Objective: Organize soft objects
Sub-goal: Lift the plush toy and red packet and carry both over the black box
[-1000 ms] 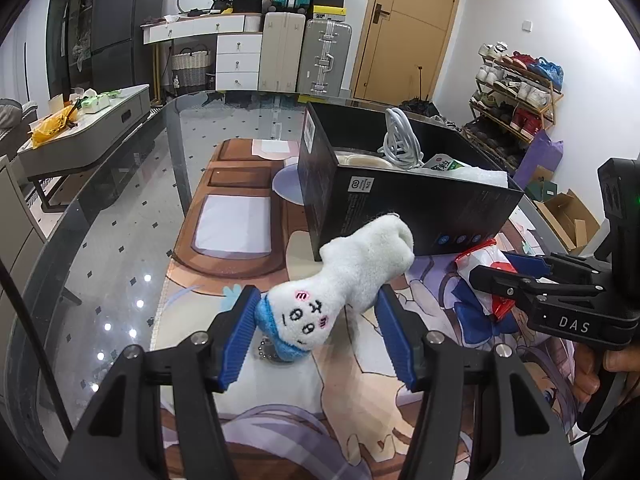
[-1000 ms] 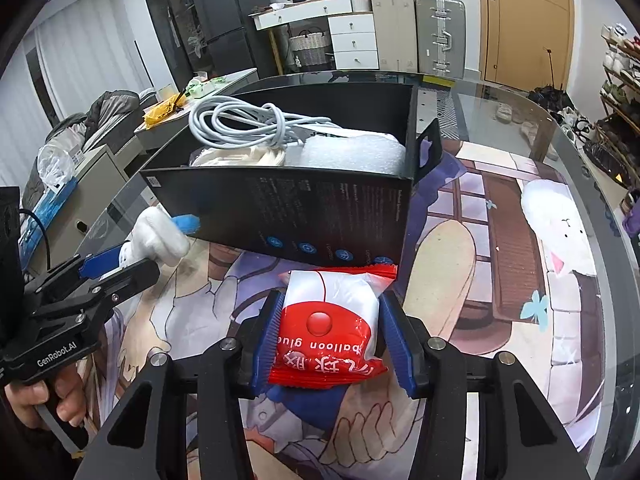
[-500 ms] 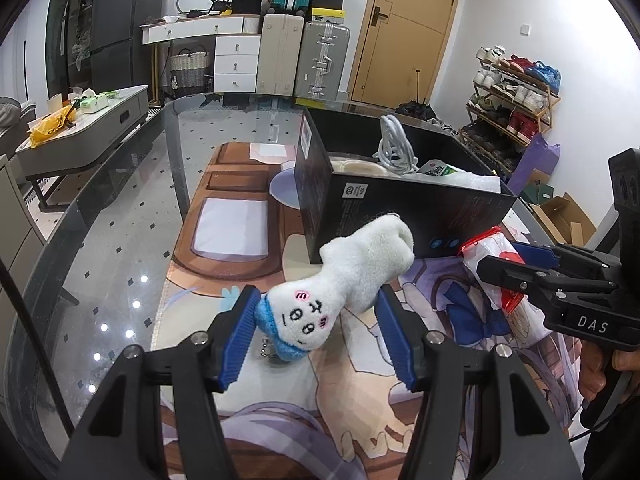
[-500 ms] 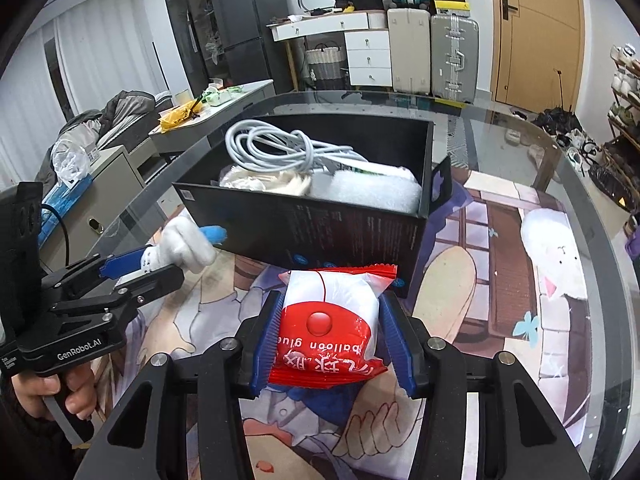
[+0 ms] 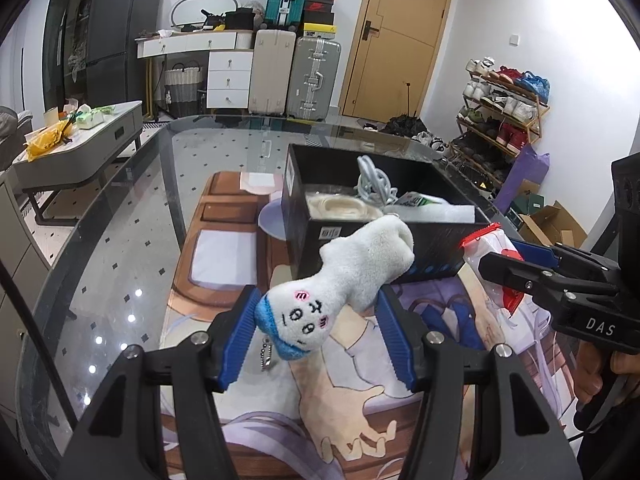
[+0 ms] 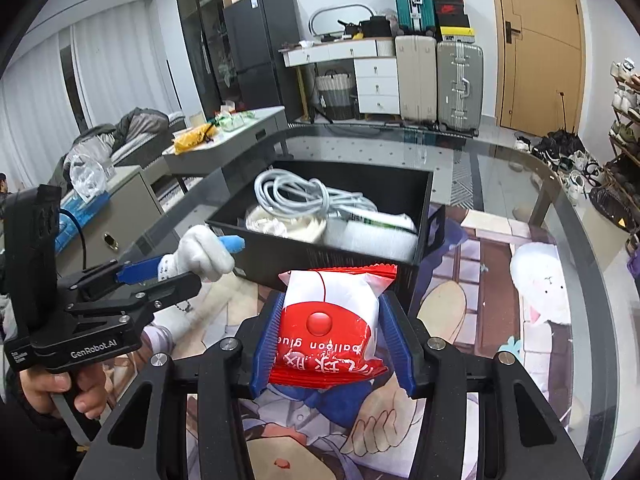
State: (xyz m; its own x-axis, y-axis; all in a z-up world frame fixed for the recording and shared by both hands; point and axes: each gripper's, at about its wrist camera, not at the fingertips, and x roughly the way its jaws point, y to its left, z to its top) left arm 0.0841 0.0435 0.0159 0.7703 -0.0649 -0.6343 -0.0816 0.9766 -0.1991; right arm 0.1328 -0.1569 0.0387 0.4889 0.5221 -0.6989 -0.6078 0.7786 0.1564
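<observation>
My left gripper (image 5: 318, 332) is shut on a white plush toy (image 5: 344, 280) with a blue cap and a drawn face, held in the air in front of a black box (image 5: 436, 248). A bead chain hangs under the toy. My right gripper (image 6: 332, 340) is shut on a red and white packet (image 6: 332, 320) marked "balloon glue", also lifted, just short of the box's near wall (image 6: 320, 256). Inside the box (image 6: 404, 196) lie a coiled white cable (image 6: 304, 196), a pale roll and white foam. Each gripper shows in the other's view: the left gripper (image 6: 188, 260) and the right gripper (image 5: 516, 264).
The box stands on a printed cartoon mat (image 5: 224, 248) over a glass table (image 5: 112, 240). A person's hand (image 6: 52, 392) holds the left gripper's handle. Suitcases (image 5: 314, 76), drawers, a shoe rack (image 5: 504, 112) and a door stand behind.
Both grippers rose with their loads, so the box's contents show more from above. The packet now reaches the box's near rim in the right wrist view.
</observation>
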